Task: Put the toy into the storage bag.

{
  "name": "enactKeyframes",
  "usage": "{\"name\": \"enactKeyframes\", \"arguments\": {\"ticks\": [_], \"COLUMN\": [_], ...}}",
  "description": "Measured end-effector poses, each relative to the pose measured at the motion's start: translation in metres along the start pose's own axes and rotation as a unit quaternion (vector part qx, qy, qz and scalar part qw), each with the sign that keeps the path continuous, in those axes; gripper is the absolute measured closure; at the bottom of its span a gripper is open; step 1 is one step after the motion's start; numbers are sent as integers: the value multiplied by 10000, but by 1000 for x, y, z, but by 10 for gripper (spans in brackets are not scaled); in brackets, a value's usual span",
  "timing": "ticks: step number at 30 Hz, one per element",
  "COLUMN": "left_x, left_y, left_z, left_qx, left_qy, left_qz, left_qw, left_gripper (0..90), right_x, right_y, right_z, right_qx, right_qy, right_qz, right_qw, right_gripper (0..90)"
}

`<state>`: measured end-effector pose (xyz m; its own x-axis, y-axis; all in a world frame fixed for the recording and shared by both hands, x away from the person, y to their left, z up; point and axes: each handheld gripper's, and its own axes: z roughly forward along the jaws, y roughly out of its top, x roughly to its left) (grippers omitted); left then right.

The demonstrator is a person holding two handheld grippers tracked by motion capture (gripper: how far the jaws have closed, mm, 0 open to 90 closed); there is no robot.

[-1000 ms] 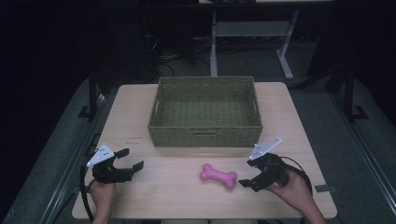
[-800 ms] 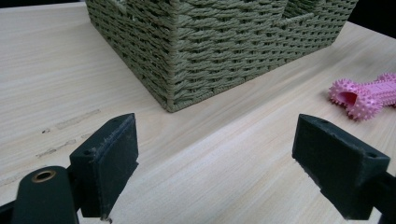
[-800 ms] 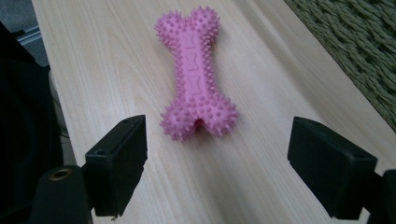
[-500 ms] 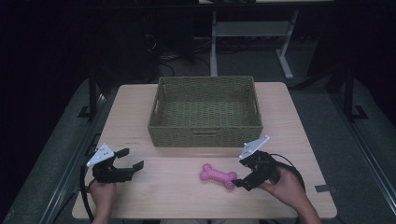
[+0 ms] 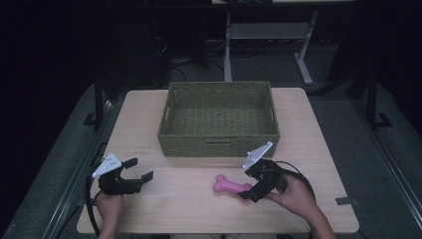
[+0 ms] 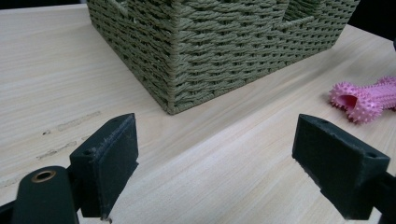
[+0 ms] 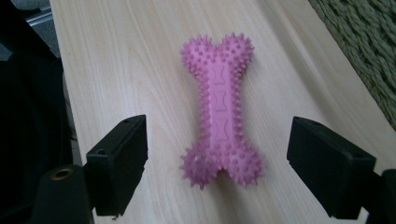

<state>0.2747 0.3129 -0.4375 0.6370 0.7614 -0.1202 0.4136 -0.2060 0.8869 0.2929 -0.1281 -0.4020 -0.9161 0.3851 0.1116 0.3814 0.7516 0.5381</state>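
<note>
One pink bone (image 5: 232,185) lies flat on the bench (image 5: 318,149), near the front edge and a little right of the middle. It sits just in front of one woven basket (image 5: 219,144), with a strip of bare wood between the two. The basket stands in the middle of the bench, toward the back.

There are two hand-held grippers. The right hand-held gripper (image 5: 247,193) is at the bone's right end, with its jaws spread wide apart. In the right gripper view the bone (image 7: 219,112) lies between the two jaws, with a gap of wood on each side, and the jaws do not touch it. The basket's wall (image 7: 364,51) is close by on the right of that view.

The left hand-held gripper (image 5: 140,170) is near the front left corner, well apart from the bone. Its jaws are spread wide too, and they hold nothing. Plain wood lies ahead of it, up to the basket corner (image 6: 173,93)
</note>
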Motion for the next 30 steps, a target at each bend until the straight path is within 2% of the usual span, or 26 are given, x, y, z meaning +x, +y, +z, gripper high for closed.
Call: {"name": "enactKeyframes", "arguments": {"ticks": [13,16,30], "left_x": [0,1,1], "left_y": [-1,-1,-1], "left_z": [0,0,-1], "left_qx": [-18,-14,-50], "left_qy": [-13,1,-32], "left_qz": [-25,-24,-58], "left_qw": [10000,10000,10000], "left_gripper": [138,139,139], "right_x": [-3,-3,-7], "right_y": [14,17,20], "right_z": [25,33,46], "right_qx": [372,526,749], "right_qy": [73,87,139], "right_qz": [-142,-148,-176], "right_qw": [9992,9985,9969], "right_gripper": [225,245,333]}}
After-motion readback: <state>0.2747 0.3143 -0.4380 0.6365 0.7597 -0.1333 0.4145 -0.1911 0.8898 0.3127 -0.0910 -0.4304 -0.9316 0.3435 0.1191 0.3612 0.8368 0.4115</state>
